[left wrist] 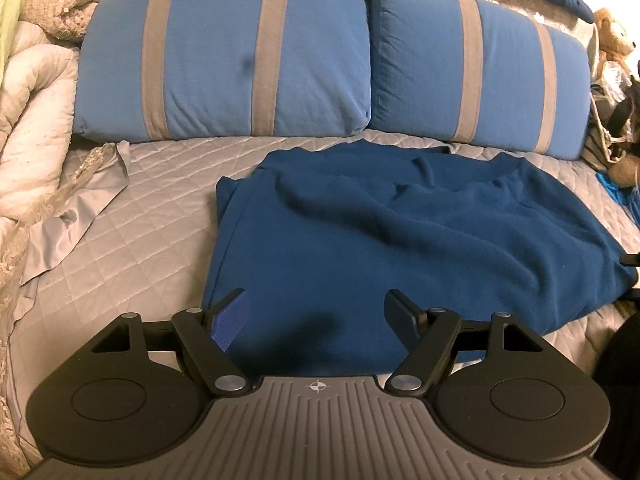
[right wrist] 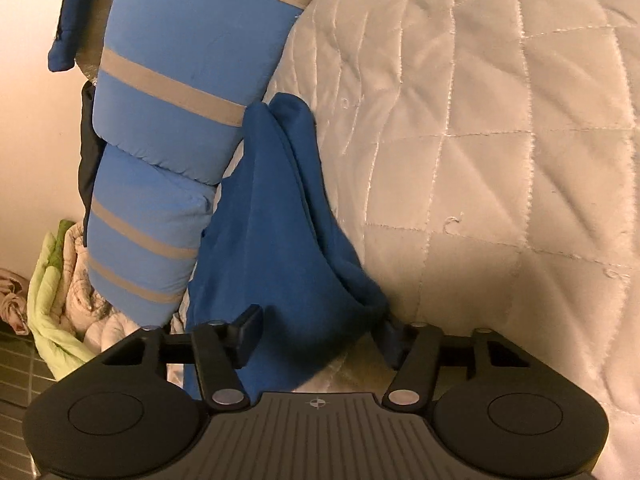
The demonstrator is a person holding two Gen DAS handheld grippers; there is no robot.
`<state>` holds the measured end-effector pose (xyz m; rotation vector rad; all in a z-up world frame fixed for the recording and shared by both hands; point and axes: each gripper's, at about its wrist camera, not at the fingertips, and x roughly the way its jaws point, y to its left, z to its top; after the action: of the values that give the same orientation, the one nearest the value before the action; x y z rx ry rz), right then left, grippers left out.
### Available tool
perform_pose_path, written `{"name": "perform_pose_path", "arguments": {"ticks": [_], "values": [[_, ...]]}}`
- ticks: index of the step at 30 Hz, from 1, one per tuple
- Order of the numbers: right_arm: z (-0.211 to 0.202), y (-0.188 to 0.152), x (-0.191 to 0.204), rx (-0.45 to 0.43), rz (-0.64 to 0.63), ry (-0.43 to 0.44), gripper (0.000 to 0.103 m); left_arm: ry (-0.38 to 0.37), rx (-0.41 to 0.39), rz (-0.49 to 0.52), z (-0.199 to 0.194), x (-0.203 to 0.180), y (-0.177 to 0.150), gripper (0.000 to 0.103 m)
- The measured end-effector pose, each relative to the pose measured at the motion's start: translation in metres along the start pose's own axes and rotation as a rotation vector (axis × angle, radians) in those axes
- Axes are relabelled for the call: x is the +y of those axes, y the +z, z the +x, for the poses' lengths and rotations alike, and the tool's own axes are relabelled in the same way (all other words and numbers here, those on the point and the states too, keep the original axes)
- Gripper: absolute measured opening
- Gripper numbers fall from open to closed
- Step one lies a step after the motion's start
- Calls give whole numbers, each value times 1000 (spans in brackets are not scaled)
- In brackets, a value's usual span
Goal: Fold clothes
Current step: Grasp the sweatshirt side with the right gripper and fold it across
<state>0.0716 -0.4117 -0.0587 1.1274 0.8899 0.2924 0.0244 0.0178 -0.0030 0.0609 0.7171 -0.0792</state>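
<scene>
blue garment (right wrist: 264, 248) hides right jaws' inner faces, grip unclear

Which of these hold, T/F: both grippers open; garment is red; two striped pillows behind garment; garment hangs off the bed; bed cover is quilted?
1. Both grippers are open. True: the left gripper and right gripper both have their jaws spread.
2. The garment is red. False: the garment is dark blue.
3. Two striped pillows sit behind it. True: left pillow, right pillow.
4. The garment hangs off the bed. False: it lies on the bed cover.
5. The cover is quilted. True.
</scene>
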Motion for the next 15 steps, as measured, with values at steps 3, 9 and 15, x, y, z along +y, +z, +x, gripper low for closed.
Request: {"name": "perform_pose_path", "arguments": {"ticks": [3, 9, 15], "values": [[3, 1, 0, -14, 5, 9, 61, 0, 0, -2, 0, 1, 0, 74], [10, 7, -5, -38, 24, -13, 25, -3, 1, -5, 1, 1, 0, 74], [1, 7, 36, -72, -150, -54, 17, -5, -1, -14, 0, 3, 0, 74]]}}
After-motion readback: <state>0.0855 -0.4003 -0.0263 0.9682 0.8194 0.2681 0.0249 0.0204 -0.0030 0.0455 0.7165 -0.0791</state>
